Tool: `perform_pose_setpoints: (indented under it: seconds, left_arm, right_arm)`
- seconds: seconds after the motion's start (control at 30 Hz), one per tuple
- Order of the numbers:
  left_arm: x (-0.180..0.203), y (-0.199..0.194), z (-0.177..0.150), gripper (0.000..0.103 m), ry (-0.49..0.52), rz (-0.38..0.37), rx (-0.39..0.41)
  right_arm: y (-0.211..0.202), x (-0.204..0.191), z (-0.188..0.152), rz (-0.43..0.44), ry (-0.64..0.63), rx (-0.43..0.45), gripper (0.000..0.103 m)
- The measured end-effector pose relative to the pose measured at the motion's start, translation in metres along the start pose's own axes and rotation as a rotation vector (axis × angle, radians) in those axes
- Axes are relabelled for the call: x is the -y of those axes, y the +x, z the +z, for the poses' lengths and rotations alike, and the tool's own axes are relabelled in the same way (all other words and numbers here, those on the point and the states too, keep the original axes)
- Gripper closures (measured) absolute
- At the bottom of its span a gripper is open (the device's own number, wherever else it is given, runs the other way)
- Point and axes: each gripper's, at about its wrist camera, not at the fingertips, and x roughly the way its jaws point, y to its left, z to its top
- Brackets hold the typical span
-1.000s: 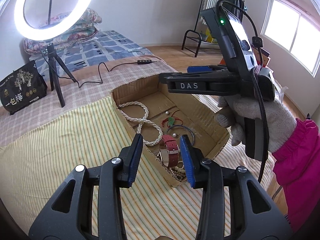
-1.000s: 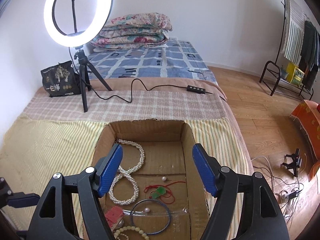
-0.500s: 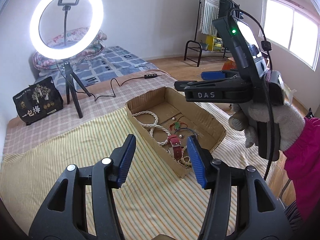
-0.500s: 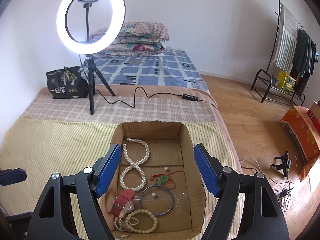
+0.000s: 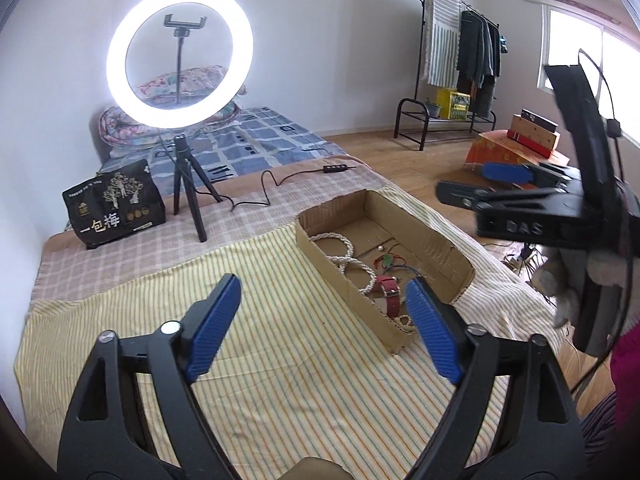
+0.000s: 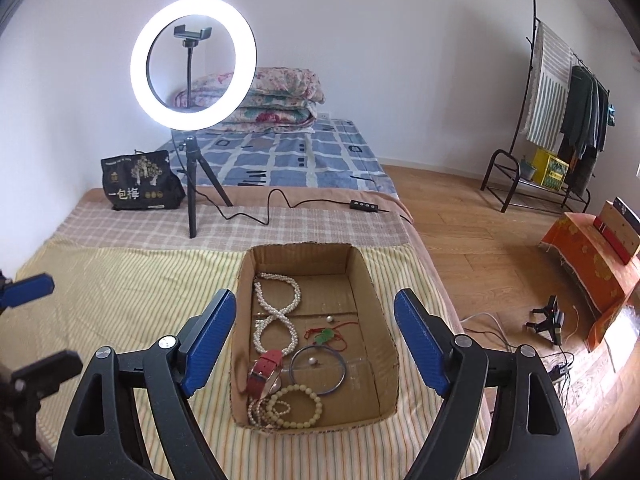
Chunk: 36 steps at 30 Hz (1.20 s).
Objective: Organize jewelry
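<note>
An open cardboard box [image 6: 300,256] [image 5: 340,280] sits on the yellow striped cloth. Inside lie a pearl necklace [image 6: 276,312] [image 5: 348,256], a red watch [image 6: 264,368] [image 5: 390,290], a blue bangle [image 6: 291,366], a bead bracelet [image 6: 316,394] and a green pendant on red cord [image 6: 324,336]. My left gripper [image 5: 320,292] hangs above the cloth, short of the box's near corner. Its jaws are opening, with nothing between them. My right gripper [image 6: 316,300] [image 5: 464,180] hovers above the box. Its jaws are also opening and hold nothing.
A lit ring light on a tripod [image 6: 191,200] stands behind the box, its cable and remote [image 6: 362,205] trailing right. A black bag [image 6: 140,180] and folded quilts [image 6: 276,100] lie further back. The bed's right edge drops to wooden floor with a clothes rack [image 6: 560,120].
Both grippers have drawn back and up from the box, which now looks smaller and farther. The left jaws have spread much wider, and the right jaws a little wider.
</note>
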Motion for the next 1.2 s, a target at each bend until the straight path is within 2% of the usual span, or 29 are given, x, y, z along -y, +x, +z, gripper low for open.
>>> perform_pose_setpoints:
  seconds: [0.13,0.5,0.67,0.8,1.2]
  left_arm:
    - [-0.010,-0.006,0.000,0.010,-0.002,0.047,0.032]
    - [-0.034,-0.016,-0.002,0.010,-0.045,0.085,0.054]
    - [-0.032,-0.023,-0.001,0.009,-0.039,0.091,0.079]
    - [-0.030,-0.026,0.000,0.002,-0.032,0.088,0.093]
    - [-0.024,-0.025,-0.001,0.002,-0.011,0.076,0.085]
  right_arm:
    - [-0.014,-0.003,-0.010,-0.013,-0.002,0.020,0.021]
    - [-0.039,-0.007,-0.030,0.001,0.030,0.062,0.020]
    - [-0.044,-0.010,-0.032,0.006,0.022,0.086,0.020]
    - [-0.044,-0.013,-0.032,-0.001,0.009,0.089,0.020]
    - [-0.040,-0.006,-0.035,-0.023,0.028,0.077,0.020]
